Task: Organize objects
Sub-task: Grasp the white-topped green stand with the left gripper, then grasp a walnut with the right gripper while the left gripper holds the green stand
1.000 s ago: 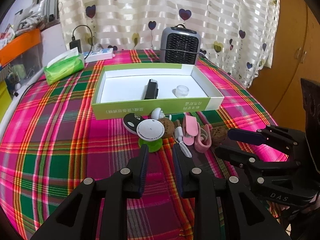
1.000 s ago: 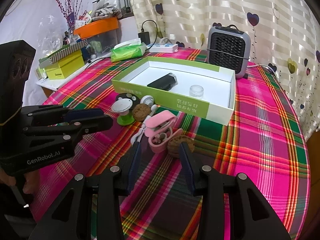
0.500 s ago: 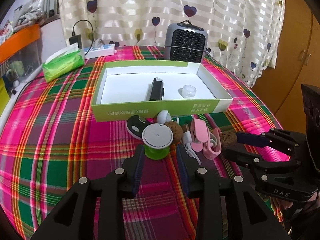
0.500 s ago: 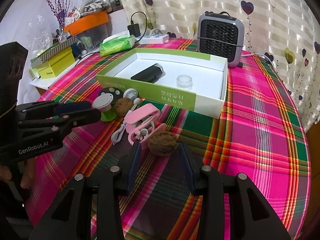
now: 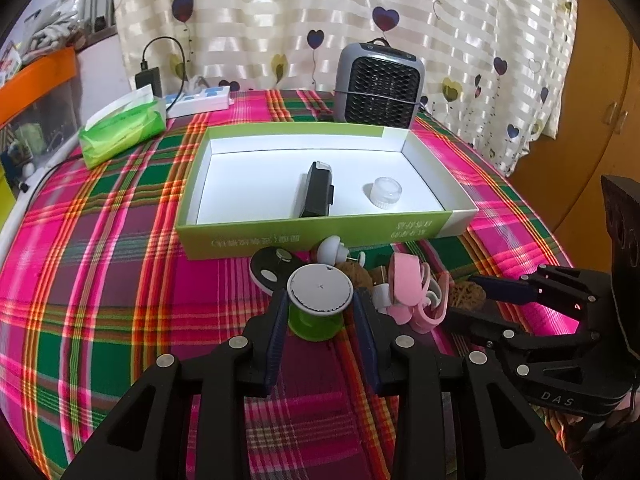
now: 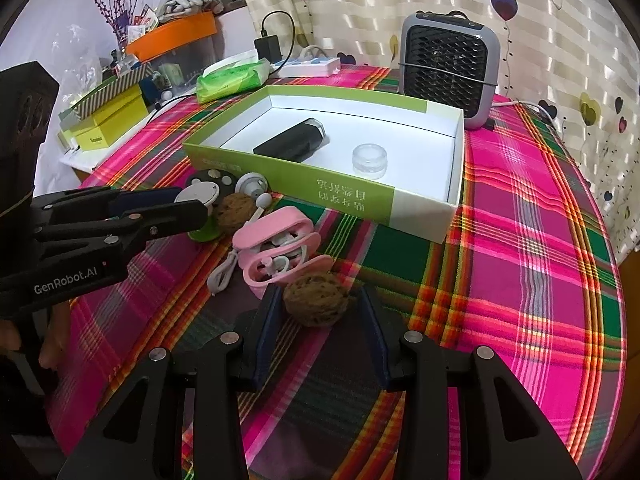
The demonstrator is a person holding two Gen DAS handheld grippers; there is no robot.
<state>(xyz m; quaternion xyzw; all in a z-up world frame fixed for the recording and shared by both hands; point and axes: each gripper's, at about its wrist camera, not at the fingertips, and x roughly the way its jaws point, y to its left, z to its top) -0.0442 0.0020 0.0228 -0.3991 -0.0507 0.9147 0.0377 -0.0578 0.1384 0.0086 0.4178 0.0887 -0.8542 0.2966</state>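
- Table under a plaid cloth; it carries every item, with a small grey fan heater and a green tissue pack at the far side, outside the sorting.
- Green-walled cardboard tray, white inside; the apparent destination; it holds two items, so the task appears under way and well short of done.
- Black rectangular device and clear lidded jar; both lie inside the tray, apart from each other; judged already sorted.
- Loose pile just in front of the tray's near wall; pink earphone case with white cable, a black-and-white disc, a white knob, a second walnut; all still to be moved.
- Left gripper; fingers spread either side of the green spool with a white cap; whether the pads press it cannot be told; the spool stands on the cloth.
- Right gripper; fingers spread around the walnut, the right pad clear of it; the walnut rests on the cloth, beside the pink case.
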